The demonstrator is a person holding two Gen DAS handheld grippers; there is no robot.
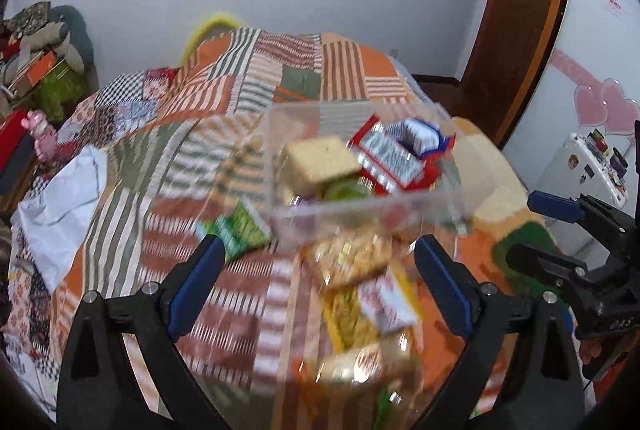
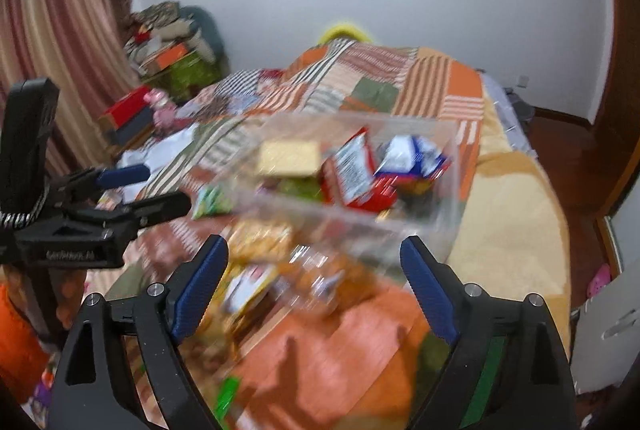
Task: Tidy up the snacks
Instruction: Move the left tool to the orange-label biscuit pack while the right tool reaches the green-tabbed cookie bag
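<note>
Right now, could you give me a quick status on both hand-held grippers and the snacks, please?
Left hand-held gripper open, empty. Right hand-held gripper open, empty. Clear bin part-filled; loose snacks on quilt before it. Frames blurred.

Snack-filled clear box [image 1: 360,166] on quilt [image 1: 224,150]

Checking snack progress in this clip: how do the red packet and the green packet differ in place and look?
The red packet lies inside the clear bin, while the green packet lies outside it on the quilt, to its left. The red packet leans tilted among other snacks; the green packet lies flat and apart. The red packet shows a white printed panel; the green packet looks green all over. Both are blurred, and neither gripper holds them.
</note>
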